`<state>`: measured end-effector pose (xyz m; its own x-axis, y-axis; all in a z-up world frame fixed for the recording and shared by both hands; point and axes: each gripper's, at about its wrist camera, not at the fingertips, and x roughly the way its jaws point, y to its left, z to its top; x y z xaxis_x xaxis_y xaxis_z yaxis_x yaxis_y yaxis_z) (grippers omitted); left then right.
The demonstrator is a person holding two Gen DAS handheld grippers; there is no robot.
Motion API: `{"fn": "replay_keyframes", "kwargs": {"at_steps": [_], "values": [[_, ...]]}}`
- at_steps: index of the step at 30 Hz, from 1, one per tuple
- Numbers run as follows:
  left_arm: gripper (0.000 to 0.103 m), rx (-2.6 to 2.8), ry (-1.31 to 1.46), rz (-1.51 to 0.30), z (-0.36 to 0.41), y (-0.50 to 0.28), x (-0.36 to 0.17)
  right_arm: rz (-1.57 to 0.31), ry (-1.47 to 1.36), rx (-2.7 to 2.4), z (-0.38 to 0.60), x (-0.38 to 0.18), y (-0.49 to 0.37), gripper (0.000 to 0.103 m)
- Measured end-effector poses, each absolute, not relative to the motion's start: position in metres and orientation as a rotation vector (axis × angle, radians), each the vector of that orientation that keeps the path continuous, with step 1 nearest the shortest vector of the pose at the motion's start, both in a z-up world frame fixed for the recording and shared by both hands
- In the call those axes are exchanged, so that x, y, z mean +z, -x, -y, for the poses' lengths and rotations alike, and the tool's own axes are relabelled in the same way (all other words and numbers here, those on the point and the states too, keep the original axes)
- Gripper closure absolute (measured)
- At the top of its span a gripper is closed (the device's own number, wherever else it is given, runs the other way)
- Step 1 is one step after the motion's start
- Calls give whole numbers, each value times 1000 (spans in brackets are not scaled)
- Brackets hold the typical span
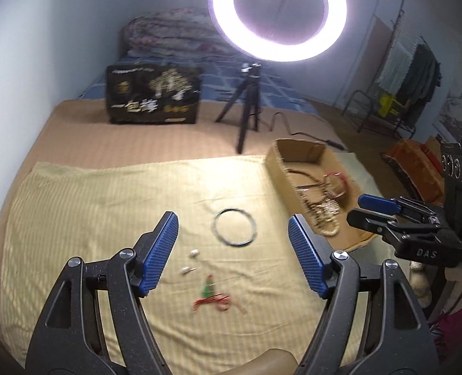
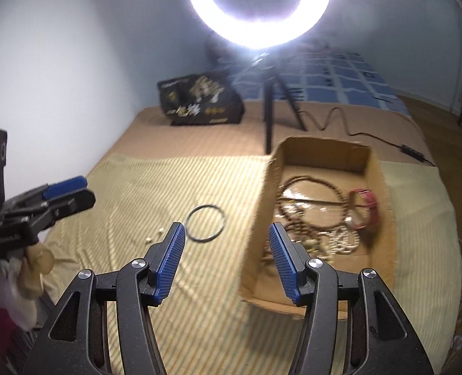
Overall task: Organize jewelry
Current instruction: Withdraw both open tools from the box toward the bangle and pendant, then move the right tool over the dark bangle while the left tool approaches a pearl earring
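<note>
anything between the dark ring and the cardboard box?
Nothing: only bare striped yellow cloth separates the dark ring from the cardboard box, clearest in the right wrist view.

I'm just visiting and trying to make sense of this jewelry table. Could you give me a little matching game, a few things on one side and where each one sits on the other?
Things:
1. thin dark ring
2. red bracelet
3. red string piece
4. black tripod

Places:
A. inside the cardboard box
B. standing on the brown cloth, beyond the box
C. flat on the yellow striped cloth, just left of the box
D. on the yellow striped cloth, nearest the left gripper

Pairs: 1-C, 2-A, 3-D, 4-B
</note>
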<state>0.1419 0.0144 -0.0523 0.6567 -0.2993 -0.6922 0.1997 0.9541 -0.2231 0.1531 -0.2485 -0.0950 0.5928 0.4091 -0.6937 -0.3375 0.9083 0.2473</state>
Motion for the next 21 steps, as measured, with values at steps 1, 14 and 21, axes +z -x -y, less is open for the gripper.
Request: {"fn": "replay_keyframes", "kwargs": {"at_steps": [1,14,21], "values": [[28,-273,132,-811,-19,-141,-55,-836,-85,445,243,-98,-153,48],[29,-246,91,-912,-44,-130,-95,-928,-82,545,189,-125,-171,48],[49,-278,63,-986,-38,-125,-120,-987,-122,557,177,-142,-186,48]]}}
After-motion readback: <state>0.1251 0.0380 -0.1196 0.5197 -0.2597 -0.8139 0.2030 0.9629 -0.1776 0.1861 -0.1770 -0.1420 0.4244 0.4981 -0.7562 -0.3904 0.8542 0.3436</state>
